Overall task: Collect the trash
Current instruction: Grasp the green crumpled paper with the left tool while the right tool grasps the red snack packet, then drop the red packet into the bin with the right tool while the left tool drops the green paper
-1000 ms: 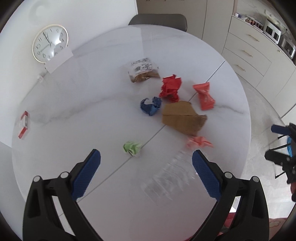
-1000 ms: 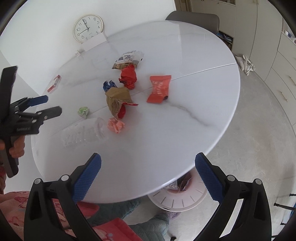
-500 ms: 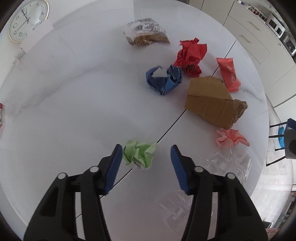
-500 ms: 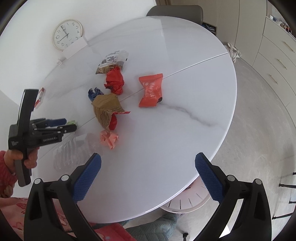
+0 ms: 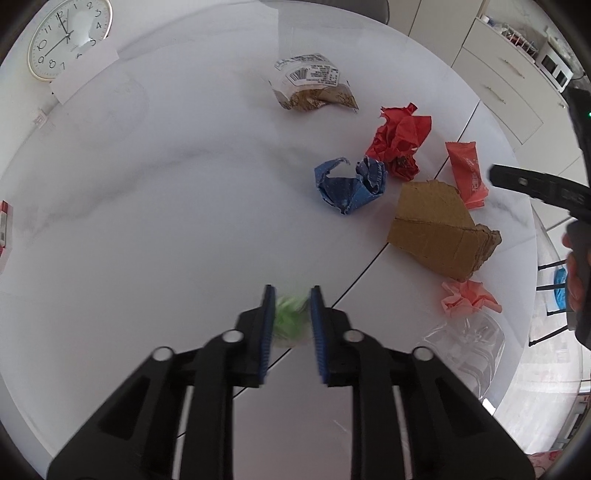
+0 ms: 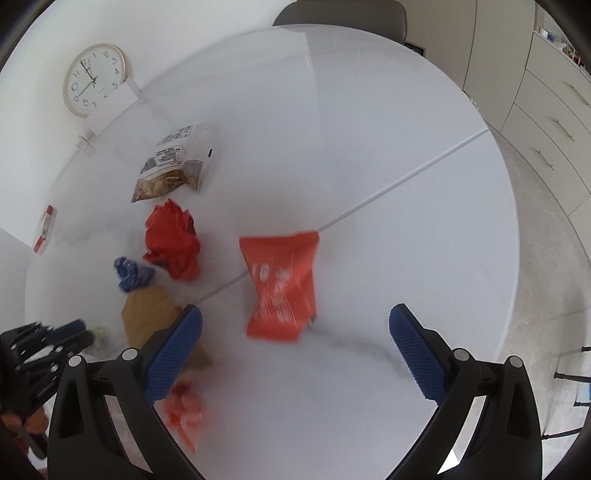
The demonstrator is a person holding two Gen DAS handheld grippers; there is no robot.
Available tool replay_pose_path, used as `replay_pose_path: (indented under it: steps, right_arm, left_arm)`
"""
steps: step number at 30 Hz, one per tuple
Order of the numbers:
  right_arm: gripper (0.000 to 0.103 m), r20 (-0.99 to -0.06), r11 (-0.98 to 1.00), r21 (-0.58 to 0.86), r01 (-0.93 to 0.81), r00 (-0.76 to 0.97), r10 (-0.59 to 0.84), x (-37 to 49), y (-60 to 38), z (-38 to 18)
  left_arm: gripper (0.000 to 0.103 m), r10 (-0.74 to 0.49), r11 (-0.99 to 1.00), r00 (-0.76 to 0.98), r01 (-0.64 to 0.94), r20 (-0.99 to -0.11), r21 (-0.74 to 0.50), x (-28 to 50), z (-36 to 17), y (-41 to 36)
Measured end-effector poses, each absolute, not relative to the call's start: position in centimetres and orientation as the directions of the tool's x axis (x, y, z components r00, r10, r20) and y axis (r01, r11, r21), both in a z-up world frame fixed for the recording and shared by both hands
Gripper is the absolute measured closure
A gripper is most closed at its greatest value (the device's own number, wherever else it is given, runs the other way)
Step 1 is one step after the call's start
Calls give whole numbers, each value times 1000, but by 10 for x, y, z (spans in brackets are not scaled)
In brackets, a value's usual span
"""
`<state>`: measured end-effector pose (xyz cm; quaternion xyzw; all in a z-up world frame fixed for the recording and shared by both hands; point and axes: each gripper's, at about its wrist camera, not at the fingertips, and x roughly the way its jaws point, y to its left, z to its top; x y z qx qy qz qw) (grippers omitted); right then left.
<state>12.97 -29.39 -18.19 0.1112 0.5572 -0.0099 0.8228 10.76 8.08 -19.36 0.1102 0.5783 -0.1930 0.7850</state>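
Note:
A crumpled green paper ball (image 5: 290, 317) lies on the white round table (image 5: 147, 192) between the blue pads of my left gripper (image 5: 292, 291), whose jaws are closing and touch it on both sides. My right gripper (image 6: 297, 314) hangs open over the table, with an orange-red wrapper (image 6: 282, 284) just ahead of its fingers and nothing gripped. Further trash lies around: red paper (image 5: 400, 142), blue paper (image 5: 351, 184), a cardboard piece (image 5: 439, 229), pink paper (image 5: 467, 299), a clear plastic bottle (image 5: 469, 343) and a snack bag (image 5: 314, 86).
A clock (image 5: 68, 37) leans on the wall behind the table, with a small red and white box (image 5: 3, 229) at the left rim. A grey chair (image 6: 340, 13) stands at the far side. Cabinets (image 6: 546, 110) line the right wall.
My left gripper dropped to the green ball and its jaws narrowed from wide to pinching it. My right gripper swung in over the table toward the orange-red wrapper, still open.

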Motion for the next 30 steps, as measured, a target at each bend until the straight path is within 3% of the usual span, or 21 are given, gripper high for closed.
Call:
replay_pose_path:
  steps: [2,5,12,19,20,21,23,30]
  right_arm:
    - [5,-925,983,128,129,374,71,141,-287,-188]
    - [18,-938,989,78,122,344,31,151,-279,-198]
    - [62,-945,990,77,122,327,33,154,-279,-204]
    - [64,-934,978,149,149,347,89,145,-293,-200]
    - [64,-931,976,157,153,353,95,142,-295,-198]
    - [64,-926,972,173,161,363,104,139,-298,-194]
    - [64,-918,965,195,174,380,117,132,-304,-187]
    - [64,-892,958,216,189,438,115,98,-317,-149]
  left_arm:
    - [90,-181,909,265,412,-947,-59,108,-189,87]
    - [90,-188,917,281,394,-941,-65,110,-183,98]
    - [90,-219,928,292,356,-931,-107,111,-178,113]
    - [88,-227,920,270,374,-936,-115,106,-175,116]
    - [77,-227,918,264,378,-937,-115,104,-175,116]
    - [50,-225,918,262,381,-939,-113,104,-176,115]
    - [33,-208,917,278,390,-938,-88,101,-177,114]
    - [28,-184,895,224,440,-957,-69,109,-205,98]
